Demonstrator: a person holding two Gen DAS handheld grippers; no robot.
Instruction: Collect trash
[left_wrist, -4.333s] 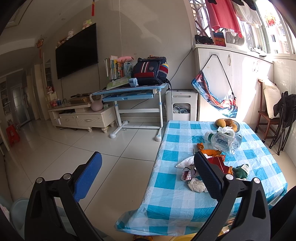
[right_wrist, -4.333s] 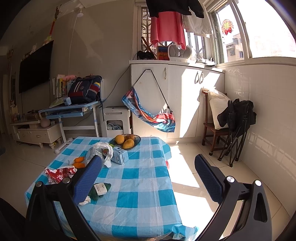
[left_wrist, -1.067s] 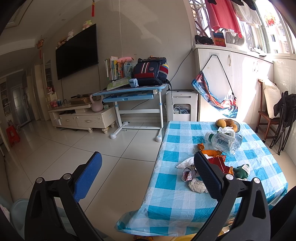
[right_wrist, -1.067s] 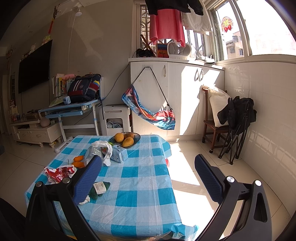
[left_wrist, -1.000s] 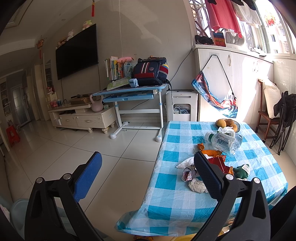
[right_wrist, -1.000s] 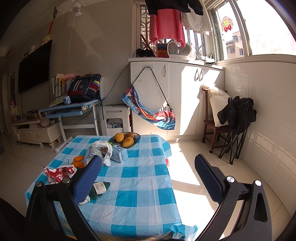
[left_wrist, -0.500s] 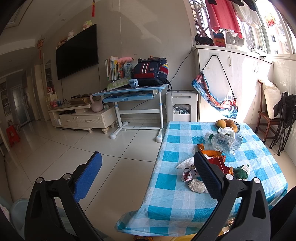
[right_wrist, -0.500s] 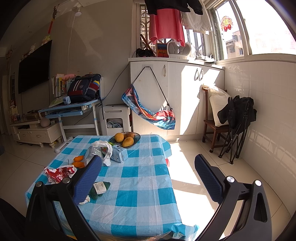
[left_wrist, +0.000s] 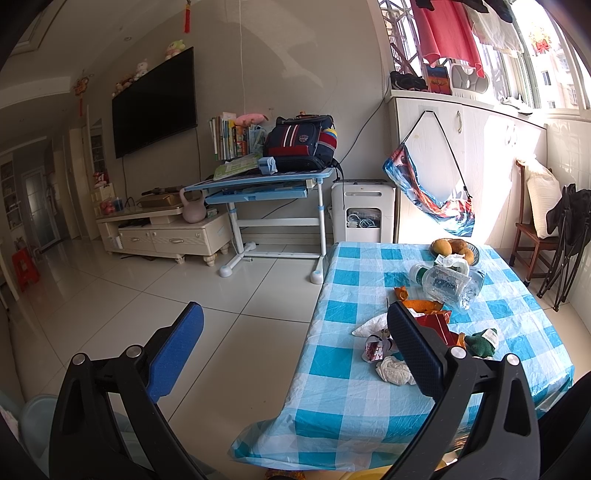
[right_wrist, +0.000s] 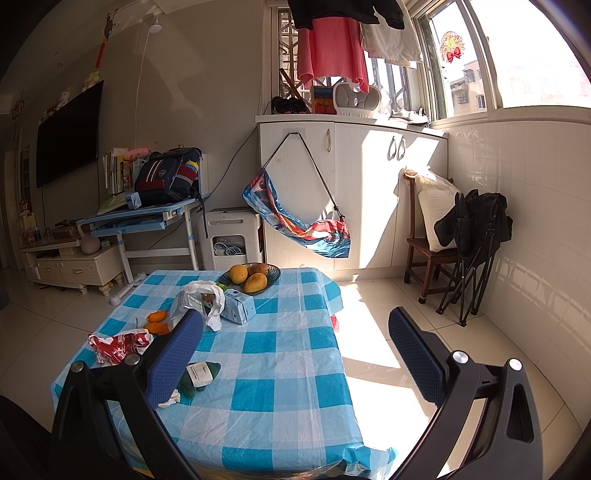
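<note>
A low table with a blue-checked cloth (left_wrist: 354, 398) (right_wrist: 280, 387) holds the trash: a crushed clear bottle (left_wrist: 445, 286), orange peels (left_wrist: 421, 304) (right_wrist: 157, 321), a red wrapper (left_wrist: 437, 325) (right_wrist: 118, 345), crumpled white tissue (left_wrist: 395, 371), a dark green packet (left_wrist: 482, 341) (right_wrist: 201, 373), a white plastic bag (right_wrist: 210, 295) and a small blue carton (right_wrist: 240, 306). My left gripper (left_wrist: 295, 350) is open and empty, above the table's near left edge. My right gripper (right_wrist: 295, 350) is open and empty, above the table's near right side.
A bowl of mangoes (right_wrist: 253, 277) (left_wrist: 454, 249) sits at the table's far end. A light blue bin (left_wrist: 37, 424) shows at the lower left. A desk with a backpack (left_wrist: 299, 147), a TV cabinet (left_wrist: 166, 236) and a wooden chair (right_wrist: 428, 236) stand around on the tiled floor.
</note>
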